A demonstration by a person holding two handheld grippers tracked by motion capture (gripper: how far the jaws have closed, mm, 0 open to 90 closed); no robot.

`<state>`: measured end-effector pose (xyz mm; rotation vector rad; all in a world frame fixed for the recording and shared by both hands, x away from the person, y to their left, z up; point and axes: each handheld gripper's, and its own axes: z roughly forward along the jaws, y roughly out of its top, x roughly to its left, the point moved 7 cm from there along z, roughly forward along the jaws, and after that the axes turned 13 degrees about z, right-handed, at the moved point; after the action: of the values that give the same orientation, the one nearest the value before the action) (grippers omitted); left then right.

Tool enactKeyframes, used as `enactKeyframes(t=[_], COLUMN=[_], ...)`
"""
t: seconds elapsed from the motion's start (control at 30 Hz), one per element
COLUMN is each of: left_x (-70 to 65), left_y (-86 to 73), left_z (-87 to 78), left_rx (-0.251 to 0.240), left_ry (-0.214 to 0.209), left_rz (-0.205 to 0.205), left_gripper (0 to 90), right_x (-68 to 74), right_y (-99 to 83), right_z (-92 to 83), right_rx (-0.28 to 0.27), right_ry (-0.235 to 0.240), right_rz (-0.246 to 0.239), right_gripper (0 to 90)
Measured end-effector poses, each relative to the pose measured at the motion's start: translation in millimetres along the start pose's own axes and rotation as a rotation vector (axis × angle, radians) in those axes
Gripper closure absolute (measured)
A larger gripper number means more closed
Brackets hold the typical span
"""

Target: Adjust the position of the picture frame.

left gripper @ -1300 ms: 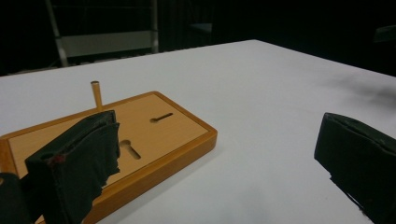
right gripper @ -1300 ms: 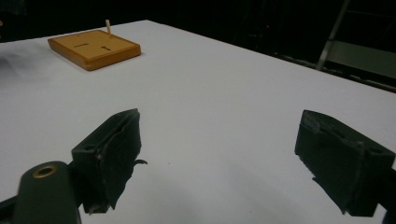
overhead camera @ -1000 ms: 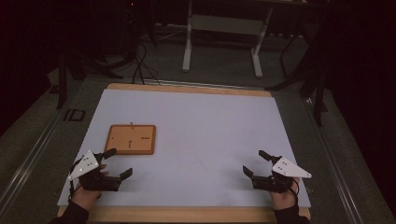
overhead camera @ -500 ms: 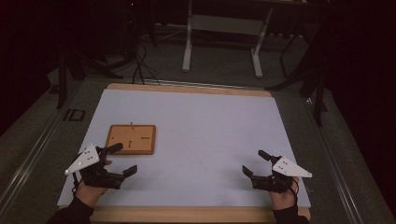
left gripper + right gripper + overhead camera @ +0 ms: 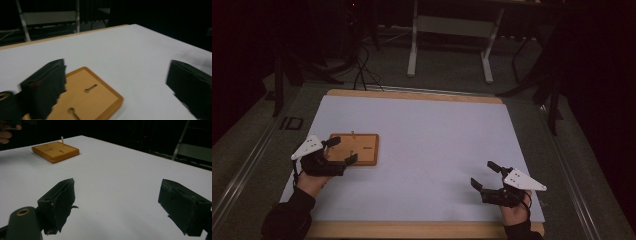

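High view overhead facing forward, claw views low, sharing wooden board [image 5: 357, 148]

The person's left hand [image 5: 310, 181], in a dark sleeve [image 5: 287, 221], comes in from the bottom left of the high view holding the left black two-jaw gripper [image 5: 341, 151] with its grey three-cornered plate on top; the jaws stand wide apart and point to the right and away. At the bottom right, the right hand [image 5: 512, 214] holds the right black two-jaw gripper [image 5: 482, 175], plate uppermost, jaws also spread wide, pointing left and away. The two hands are well apart. In each gripper view the two black jaws rise far apart with nothing between them
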<state>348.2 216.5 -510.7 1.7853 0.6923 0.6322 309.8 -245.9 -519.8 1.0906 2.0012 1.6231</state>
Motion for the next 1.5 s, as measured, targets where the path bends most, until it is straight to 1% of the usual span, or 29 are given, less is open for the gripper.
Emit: enactKeyframes(t=[0.03, 0.13, 0.2, 0.23, 0.27, 0.3, 0.33, 0.37, 0.43, 0.47, 0.5, 0.57, 0.6, 0.63, 0.67, 0.73, 0.77, 0.87, 0.97, 1.03, 1.1, 1.13, 1.2, 1.23, 1.27, 1.3, 1.4, 1.43, 1.5], left_x=[3.7, 15.2, 20.9, 20.9, 26.8, 29.8, 33.1, 36.9, 43.0, 46.0, 48.7, 53.6, 55.6, 58.5, 60.0, 63.9, 65.2, 69.9, 71.8, 71.2, 70.2, 69.7, 69.0, 69.0, 69.0, 68.7, 66.9, 66.3, 65.3], left_y=[-1.1, -5.7, -8.0, -8.0, -10.6, -12.1, -14.4, -17.0, -20.8, -22.7, -24.4, -28.9, -30.7, -33.3, -34.8, -37.9, -38.9, -42.3, -42.6, -43.4, -44.1, -44.2, -44.9, -44.9, -45.9, -45.7, -45.1, -45.6, -46.3], left_z=[2.4, 9.8, 13.4, 13.4, 17.9, 20.2, 22.9, 26.0, 30.6, 33.4, 35.9, 41.2, 43.8, 47.0, 48.6, 52.8, 54.5, 58.9, 61.1, 63.1, 65.2, 65.8, 68.0, 68.0, 70.0, 70.7, 72.5, 73.1, 74.7], left_rx=[0.003, 0.026, 0.037, 0.037, 0.050, 0.054, 0.068, 0.088, 0.103, 0.117, 0.124, 0.160, 0.168, 0.183, 0.194, 0.215, 0.218, 0.244, 0.256, 0.266, 0.283, 0.291, 0.306, 0.306, 0.329, 0.329, 0.332, 0.342, 0.355], left_ry=[0.001, 0.025, 0.039, 0.039, 0.051, 0.051, 0.052, 0.064, 0.079, 0.093, 0.095, 0.115, 0.116, 0.126, 0.127, 0.144, 0.141, 0.153, 0.147, 0.132, 0.118, 0.113, 0.106, 0.106, 0.106, 0.108, 0.101, 0.100, 0.102], left_rz=[-0.004, -0.010, -0.008, -0.008, -0.009, -0.017, -0.023, -0.023, -0.029, -0.032, -0.037, -0.028, -0.033, -0.038, -0.037, -0.032, -0.033, -0.030, -0.022, -0.014, -0.006, 0.005, 0.008, 0.008, 0.019, 0.022, 0.045, 0.056, 0.065], left_gripper=[4.9, 6.7, 10.2, 11.9, 11.9, 14.4, 15.0, 15.2, 20.6, 21.0, 22.7, 25.4, 28.7, 29.8, 34.1, 38.3, 40.8, 47.8, 54.1, 57.8, 58.7, 60.1, 62.1, 62.1, 62.1, 64.8, 67.5, 68.9, 72.5], right_x=[0.4, 1.8, 1.9, 1.9, 2.2, 1.9, 1.9, 2.1, 2.1, 2.4, 2.4, 2.8, 2.9, 3.1, 3.2, 3.2, 3.4, 3.5, 3.0, 2.7, 2.6, 2.5, 2.1, 2.1, 1.9, 1.2, 1.0, 1.0, 1.5], right_y=[-0.2, -0.5, -1.1, -1.1, -1.7, -2.6, -3.1, -3.4, -3.9, -4.4, -4.9, -5.7, -6.1, -6.6, -7.0, -7.4, -7.7, -8.2, -8.8, -9.2, -9.6, -9.7, -9.7, -9.7, -9.8, -10.1, -10.3, -10.4, -10.5], right_z=[0.3, 1.2, 2.0, 2.0, 2.2, 2.8, 2.9, 3.1, 3.8, 4.1, 4.3, 5.1, 5.3, 5.5, 5.9, 6.3, 6.5, 6.5, 6.7, 7.0, 7.1, 7.2, 7.2, 7.2, 7.1, 7.2, 7.3, 7.4, 7.6], right_rx=[0.002, 0.004, 0.006, 0.006, 0.011, 0.015, 0.019, 0.019, 0.023, 0.025, 0.028, 0.033, 0.036, 0.041, 0.043, 0.045, 0.047, 0.051, 0.054, 0.057, 0.060, 0.060, 0.060, 0.060, 0.061, 0.063, 0.065, 0.066, 0.067], right_ry=[0.003, 0.006, 0.006, 0.006, 0.009, 0.011, 0.015, 0.018, 0.020, 0.025, 0.025, 0.030, 0.031, 0.034, 0.037, 0.037, 0.042, 0.044, 0.042, 0.040, 0.042, 0.042, 0.044, 0.044, 0.044, 0.045, 0.047, 0.047, 0.050], right_rz=[-0.001, -0.009, -0.010, -0.010, -0.007, -0.008, -0.005, -0.002, 0.000, 0.002, 0.003, 0.003, 0.004, 0.007, 0.009, 0.007, 0.009, 0.014, 0.015, 0.014, 0.016, 0.017, 0.021, 0.021, 0.024, 0.032, 0.032, 0.032, 0.032], right_gripper=[13.6, 13.6, 13.5, 13.5, 13.5, 13.5, 13.5, 13.5, 13.5, 13.5, 13.5, 13.4, 13.5, 13.5, 13.5, 13.5, 13.4, 13.4, 13.5, 13.5, 13.4, 13.5, 13.5, 13.5, 13.4, 13.5, 13.5, 13.5, 13.5])
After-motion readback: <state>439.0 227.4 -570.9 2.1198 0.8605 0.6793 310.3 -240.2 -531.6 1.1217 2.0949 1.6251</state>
